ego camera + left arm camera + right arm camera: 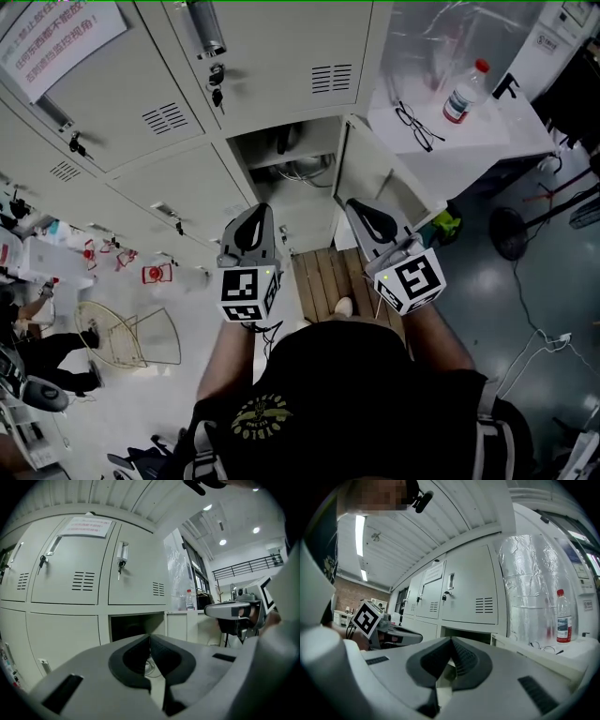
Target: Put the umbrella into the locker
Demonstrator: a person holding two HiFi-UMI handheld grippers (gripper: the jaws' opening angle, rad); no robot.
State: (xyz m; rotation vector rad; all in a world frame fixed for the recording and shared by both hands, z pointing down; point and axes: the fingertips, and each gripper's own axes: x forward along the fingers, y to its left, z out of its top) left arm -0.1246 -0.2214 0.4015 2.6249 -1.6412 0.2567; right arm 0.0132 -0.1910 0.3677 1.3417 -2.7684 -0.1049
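No umbrella shows plainly. A dark shape (282, 141) high in the open compartment of the grey metal locker (305, 214) may be it, but I cannot tell. The left gripper (150, 638) and the right gripper (451, 641) both have their jaws pressed together on nothing, and both point at that opening. The placing looks either finished or not begun. If it is finished, the next move is shutting the swung-out grey door (367, 178). The door's edge and the white table (487, 131) beside it crowd the right side; the left seems freer.
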